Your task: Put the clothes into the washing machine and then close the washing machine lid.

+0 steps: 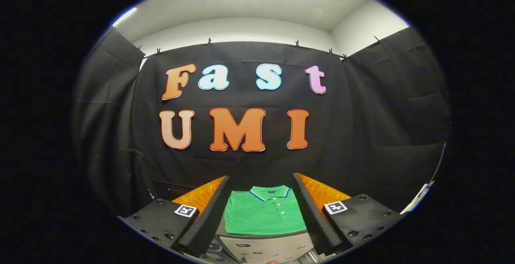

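Down low, the gripper has its fingers spread wide, grasping nothing. Between them and just ahead lies a folded green polo shirt, collar pointing away, flat on what looks like the washing machine's grey top, though little of it is visible. Beyond hangs the booth's black cloth wall.

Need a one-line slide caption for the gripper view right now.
Open gripper framing a folded green polo shirt that lies on the washing machine.
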Demonstrator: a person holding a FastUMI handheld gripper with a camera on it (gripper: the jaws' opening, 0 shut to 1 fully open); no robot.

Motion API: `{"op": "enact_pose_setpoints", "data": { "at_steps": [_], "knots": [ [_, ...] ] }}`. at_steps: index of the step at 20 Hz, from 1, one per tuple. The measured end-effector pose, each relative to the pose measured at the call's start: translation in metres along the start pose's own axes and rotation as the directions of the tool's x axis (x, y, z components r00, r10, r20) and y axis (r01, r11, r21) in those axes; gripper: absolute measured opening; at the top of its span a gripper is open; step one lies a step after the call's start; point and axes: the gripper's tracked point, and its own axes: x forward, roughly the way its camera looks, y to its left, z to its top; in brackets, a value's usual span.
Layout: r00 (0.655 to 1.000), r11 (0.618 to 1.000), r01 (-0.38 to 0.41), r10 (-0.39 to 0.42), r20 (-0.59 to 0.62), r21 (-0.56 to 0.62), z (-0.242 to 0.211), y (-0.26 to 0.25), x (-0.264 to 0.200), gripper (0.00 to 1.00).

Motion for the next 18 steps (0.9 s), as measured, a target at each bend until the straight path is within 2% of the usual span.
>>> {"op": "enact_pose_setpoints", "data": {
  "at_steps": [3,7,13,18],
  "knots": [
    [1.0,0.999,0.012,-0.012,-0.011,-0.035,0.001,-0.001,0.008,0.98],
    [0.999,1.0,0.024,-0.024,-0.042,-0.013,-0.008,-0.006,0.03,0.98],
    [0.985,1.0,0.031,-0.03,-0.169,0.002,-0.058,-0.03,0.089,0.98],
    [0.947,1.0,0.03,-0.026,-0.321,0.009,-0.114,-0.047,0.155,0.98]
  ]
}}
